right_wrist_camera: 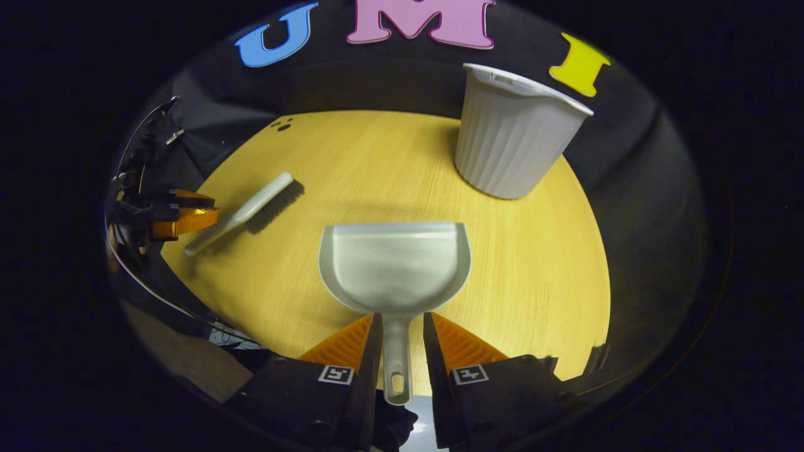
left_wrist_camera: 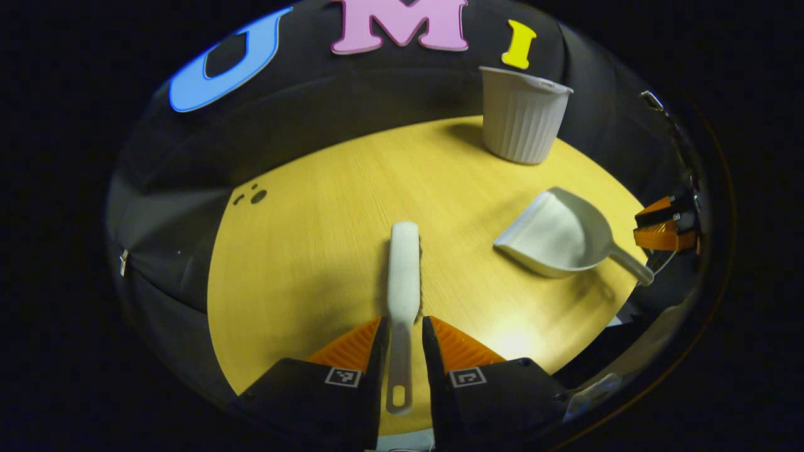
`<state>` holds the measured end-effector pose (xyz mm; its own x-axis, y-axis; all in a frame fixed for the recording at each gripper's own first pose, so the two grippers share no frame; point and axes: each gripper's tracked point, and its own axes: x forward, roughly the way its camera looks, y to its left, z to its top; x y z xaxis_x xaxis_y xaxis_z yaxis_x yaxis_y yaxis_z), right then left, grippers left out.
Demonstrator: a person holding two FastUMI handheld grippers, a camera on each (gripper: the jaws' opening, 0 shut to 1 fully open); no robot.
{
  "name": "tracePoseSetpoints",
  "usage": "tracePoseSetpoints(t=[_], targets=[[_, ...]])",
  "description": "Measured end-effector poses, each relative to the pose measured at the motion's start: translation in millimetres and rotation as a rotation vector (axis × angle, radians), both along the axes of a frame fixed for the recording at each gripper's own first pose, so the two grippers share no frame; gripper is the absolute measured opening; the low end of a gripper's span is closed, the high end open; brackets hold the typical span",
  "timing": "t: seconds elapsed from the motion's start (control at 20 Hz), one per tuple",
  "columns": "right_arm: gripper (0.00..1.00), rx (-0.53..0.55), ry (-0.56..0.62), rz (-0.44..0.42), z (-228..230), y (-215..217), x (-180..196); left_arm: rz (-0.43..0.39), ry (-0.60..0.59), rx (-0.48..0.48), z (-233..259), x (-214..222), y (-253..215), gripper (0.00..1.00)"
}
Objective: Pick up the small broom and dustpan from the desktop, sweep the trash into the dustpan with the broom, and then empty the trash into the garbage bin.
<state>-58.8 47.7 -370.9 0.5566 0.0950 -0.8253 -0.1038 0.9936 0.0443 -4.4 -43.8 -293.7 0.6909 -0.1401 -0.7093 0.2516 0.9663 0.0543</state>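
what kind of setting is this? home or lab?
Looks like a staged recording booth, not a home: a black cloth wall rings a round wooden tabletop holding just a ribbed bin, dustpan and small broom.

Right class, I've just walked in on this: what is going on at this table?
A person works two handheld grippers. The left gripper has its jaws around the small broom's handle; the right gripper has its jaws around the dustpan's handle. The garbage bin stands upright at the desktop's far side. A few dark bits of trash lie unswept.
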Motion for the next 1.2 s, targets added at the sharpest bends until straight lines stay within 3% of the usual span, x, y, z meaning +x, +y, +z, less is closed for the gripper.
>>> tracePoseSetpoints(t=[0.05, 0.15, 0.4, 0.45, 0.65, 0.9, 1.2], targets=[[0.41, -0.002, -0.034, -0.002, 15.6, -1.7, 4.8, 0.013, -0.049, -0.026, 21.3, 5.2, -3.8, 0.33], [0.41, -0.003, -0.122, -0.005, 48.8, -5.0, 22.6, 0.036, -0.153, -0.084, 61.5, 15.2, -13.2, 0.4], [0.4, 0.006, -0.386, 0.001, 135.0, -9.7, 66.1, 0.052, -0.366, -0.194, 142.3, 32.0, -30.9, 0.36], [0.4, 0.017, -0.436, 0.002, 152.2, -11.7, 70.4, 0.057, -0.413, -0.216, 159.6, 32.0, -34.5, 0.4], [0.4, 0.035, -0.593, -0.003, 203.7, -20.5, 77.4, 0.084, -0.575, -0.248, 220.9, 23.7, -42.7, 0.36], [0.41, 0.104, -0.614, -0.033, 211.6, -23.3, 77.5, 0.111, -0.644, -0.225, 251.3, 8.6, -46.3, 0.36], [0.4, 0.096, -0.617, -0.036, 217.1, -45.0, 74.7, 0.142, -0.625, -0.225, 248.7, 5.5, -46.9, 0.36]])
